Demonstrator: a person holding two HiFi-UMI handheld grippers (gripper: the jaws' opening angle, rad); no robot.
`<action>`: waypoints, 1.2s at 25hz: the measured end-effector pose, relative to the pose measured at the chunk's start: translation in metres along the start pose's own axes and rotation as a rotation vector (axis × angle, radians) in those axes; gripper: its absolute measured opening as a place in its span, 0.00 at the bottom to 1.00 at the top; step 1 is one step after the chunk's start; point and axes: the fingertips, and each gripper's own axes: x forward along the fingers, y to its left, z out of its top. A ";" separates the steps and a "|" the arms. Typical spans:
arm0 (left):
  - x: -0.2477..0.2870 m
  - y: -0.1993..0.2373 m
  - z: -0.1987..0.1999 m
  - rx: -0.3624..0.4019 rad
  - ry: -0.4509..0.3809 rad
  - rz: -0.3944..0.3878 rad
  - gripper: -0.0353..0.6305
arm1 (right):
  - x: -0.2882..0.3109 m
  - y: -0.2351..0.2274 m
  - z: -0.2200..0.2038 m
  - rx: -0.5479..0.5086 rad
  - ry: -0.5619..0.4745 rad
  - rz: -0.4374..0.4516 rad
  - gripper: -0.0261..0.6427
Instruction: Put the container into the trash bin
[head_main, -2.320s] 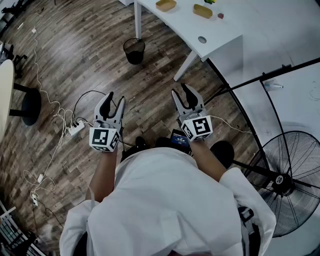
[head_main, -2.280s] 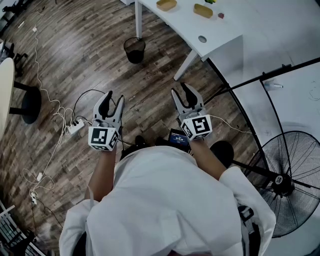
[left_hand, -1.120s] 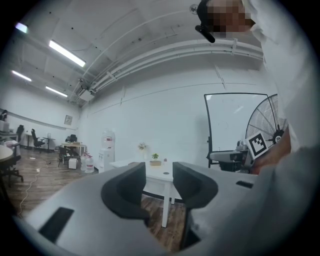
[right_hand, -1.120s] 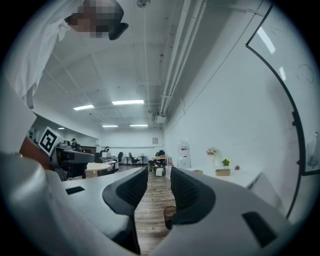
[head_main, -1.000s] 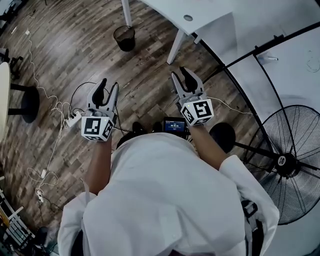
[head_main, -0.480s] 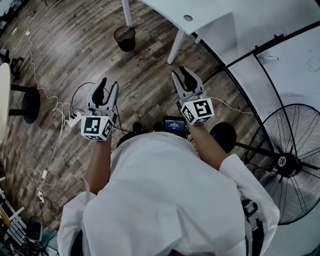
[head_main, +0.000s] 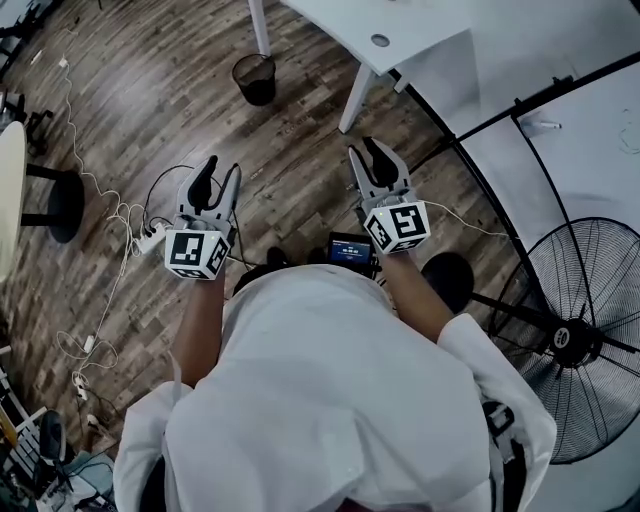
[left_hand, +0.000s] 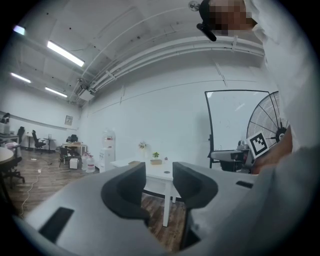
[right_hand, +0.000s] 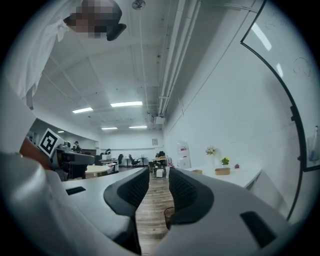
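Wood floor (head_main: 300, 130) runs open from the left gripper (head_main: 215, 172) — jaws apart, empty — and right gripper (head_main: 370, 150), jaws closing on nothing, to the trash bin (head_main: 259, 78).

You stand in an open-plan office: wood-plank floor (head_main: 160, 100), a white counter (head_main: 420, 30), swivel chairs (left_hand: 37, 142), a water dispenser (left_hand: 108, 149), a whiteboard (left_hand: 232, 125) and ceiling strip lights (left_hand: 65, 54) surround you.

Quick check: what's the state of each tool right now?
Left tool: open, nothing between its jaws.
Right tool: open, jaws closing, nothing between them.
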 end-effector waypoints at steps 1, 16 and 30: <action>0.002 -0.001 0.000 0.002 0.002 0.001 0.31 | 0.000 -0.002 0.000 -0.001 0.000 0.001 0.25; 0.043 -0.004 -0.009 -0.009 0.019 0.028 0.31 | 0.015 -0.041 -0.014 0.001 0.021 0.022 0.24; 0.187 0.094 -0.026 -0.050 0.029 -0.022 0.31 | 0.155 -0.117 -0.035 -0.012 0.079 -0.023 0.24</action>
